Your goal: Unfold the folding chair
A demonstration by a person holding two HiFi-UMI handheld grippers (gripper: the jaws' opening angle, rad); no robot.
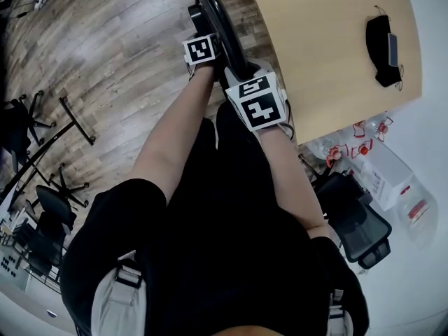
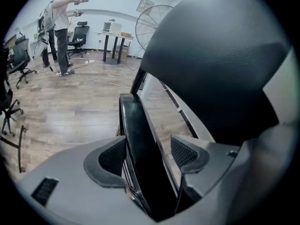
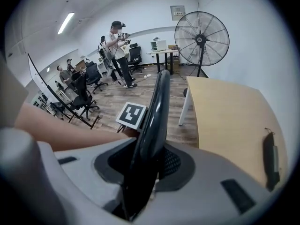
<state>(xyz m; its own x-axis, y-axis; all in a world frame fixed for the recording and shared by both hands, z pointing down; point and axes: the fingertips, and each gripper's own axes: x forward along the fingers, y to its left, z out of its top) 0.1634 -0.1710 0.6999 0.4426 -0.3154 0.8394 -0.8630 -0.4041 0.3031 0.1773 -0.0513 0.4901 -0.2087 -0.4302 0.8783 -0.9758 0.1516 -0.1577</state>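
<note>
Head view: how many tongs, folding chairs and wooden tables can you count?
Tongs: 2 (left tongs, right tongs)
Folding chair: 1
Wooden table: 1
Total: 4

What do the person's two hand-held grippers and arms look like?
Both the left gripper and the right gripper have grey shells with dark meshed pads. Each carries a white cube with black square markers. The person wears a black short-sleeved shirt; the forearms are bare.
</note>
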